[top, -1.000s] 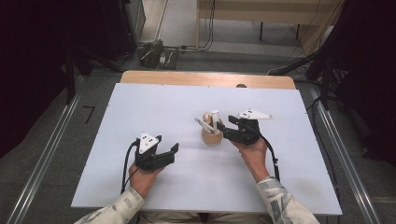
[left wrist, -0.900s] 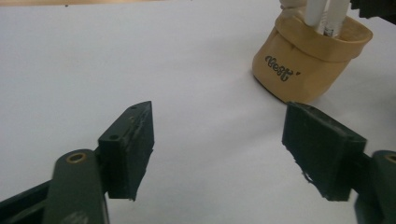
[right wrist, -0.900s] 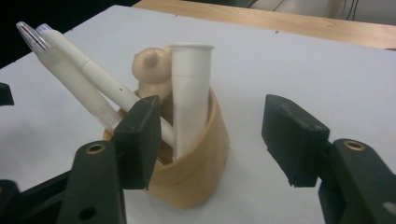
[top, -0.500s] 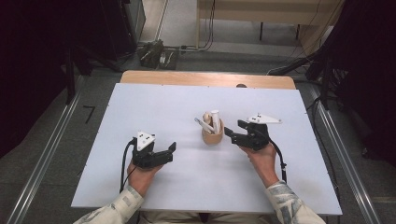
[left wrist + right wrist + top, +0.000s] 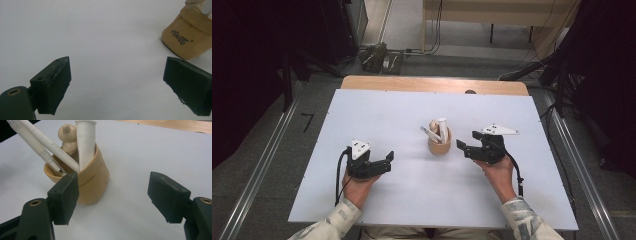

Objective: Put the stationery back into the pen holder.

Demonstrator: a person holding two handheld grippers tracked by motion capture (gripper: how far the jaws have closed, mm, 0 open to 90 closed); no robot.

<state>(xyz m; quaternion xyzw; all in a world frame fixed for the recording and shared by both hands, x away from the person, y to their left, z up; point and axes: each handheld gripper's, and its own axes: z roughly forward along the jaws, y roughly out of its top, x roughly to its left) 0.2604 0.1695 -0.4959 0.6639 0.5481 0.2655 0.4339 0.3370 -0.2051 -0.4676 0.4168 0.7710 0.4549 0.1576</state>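
1. While both hands rest low on the table (image 5: pixel 377 107), the holder (image 5: pixel 439 143) with pens (image 5: pixel 431 134) stands at centre, right gripper (image 5: pixel 466 148) at its three o'clock, left gripper (image 5: pixel 385 161) at eight; both have just been opening
2. Left gripper (image 5: pixel 117 82) empty, gaping; holder (image 5: pixel 187 40) at one o'clock
3. Right gripper (image 5: pixel 112 195) agape; holder (image 5: pixel 87 180) at eleven, one nudge could topple it

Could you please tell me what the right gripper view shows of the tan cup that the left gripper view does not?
The right gripper view shows the pens and a white tube standing in the cup, with a small tan figure behind them. The left gripper view shows dark lettering on the cup's side. Both show the cup on the white table, with nothing between open jaws.
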